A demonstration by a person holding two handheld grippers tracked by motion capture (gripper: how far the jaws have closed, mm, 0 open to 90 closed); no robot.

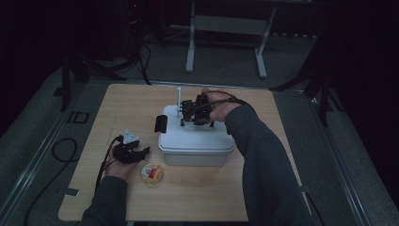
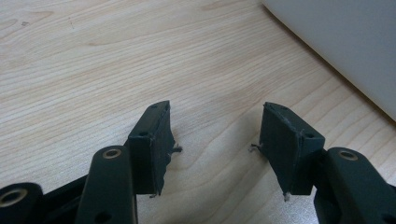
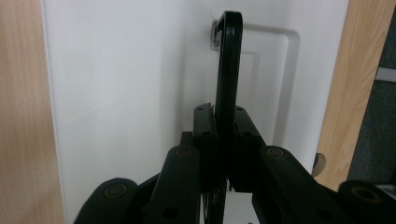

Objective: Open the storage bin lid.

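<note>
A white rectangular plastic box with a closed white lid sits near the middle of the light wooden tabletop; what it holds cannot be told, since the lid covers it. A thin black handle stands upright from the lid, hinged at a small metal pivot beside a shallow recessed groove in the lid's surface. The right tool hovers over the far part of the lid, and in the right gripper view its two black jaws are clamped narrowly on that handle, one pad on each side of it. A black latch shows at the box's left end.

The left tool rests low on the tabletop to the left of the box, near its front corner. In the left gripper view its jaws stand moderately wide, with bare wood between them and the white box wall off to the upper right. A small round tub with a yellow and red label lies on the tabletop just in front of the box, close to the left tool.
</note>
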